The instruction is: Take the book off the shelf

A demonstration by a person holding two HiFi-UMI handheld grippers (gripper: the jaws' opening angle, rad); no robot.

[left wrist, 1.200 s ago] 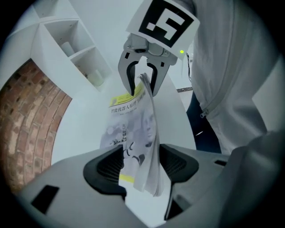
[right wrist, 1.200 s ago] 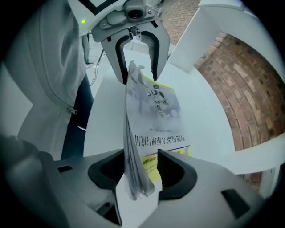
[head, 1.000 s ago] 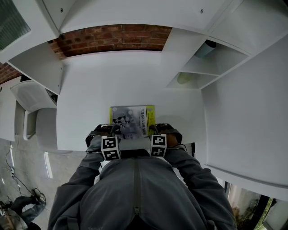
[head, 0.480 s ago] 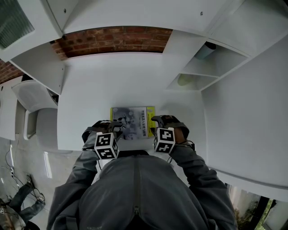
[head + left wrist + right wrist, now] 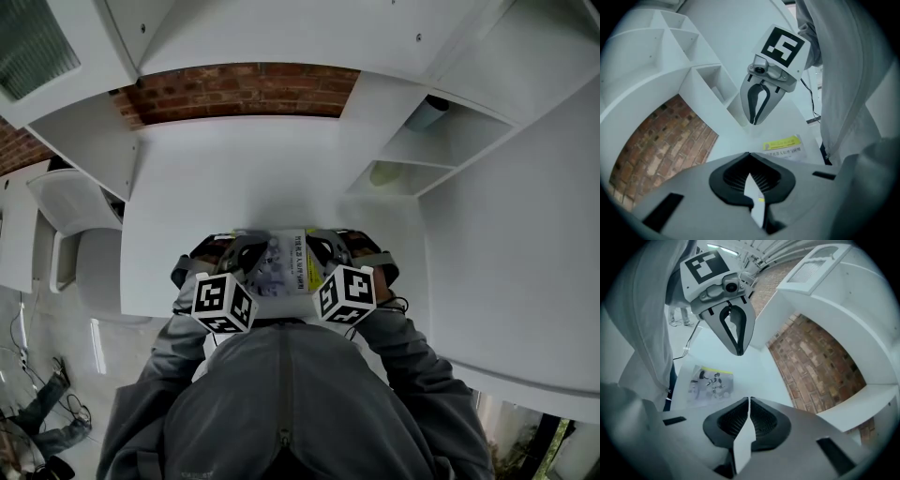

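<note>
**Head view: book flat on desk, both grippers clenched on nothing**

1. Head view. I find the book (image 5: 286, 263) lying face up on the white desk (image 5: 234, 178), close to the desk's near edge. Its cover carries a grey picture and a yellow strip along the right side.
2. The left gripper (image 5: 249, 247) and the right gripper (image 5: 320, 247) hang over the book's left and right edges and hide part of each. Their marker cubes sit just above my grey jacket (image 5: 281, 403).
3. Left gripper view. The jaws have just been closing and now meet at the tips, with nothing pinched between them. Beyond them the book lies flat on the desk, apart from the tips.
4. Right gripper view. The finding is the same: the jaws have just been closing, the tips are together, and no object is caught. The book lies on the desk below and to the left, untouched.
5. Surroundings. A brick wall (image 5: 234, 89) stands behind the desk. White shelf compartments (image 5: 412, 141) rise at the right; one holds a bluish cylinder (image 5: 427, 106), and the one below holds a pale greenish item (image 5: 384, 172) that I cannot identify.
</note>
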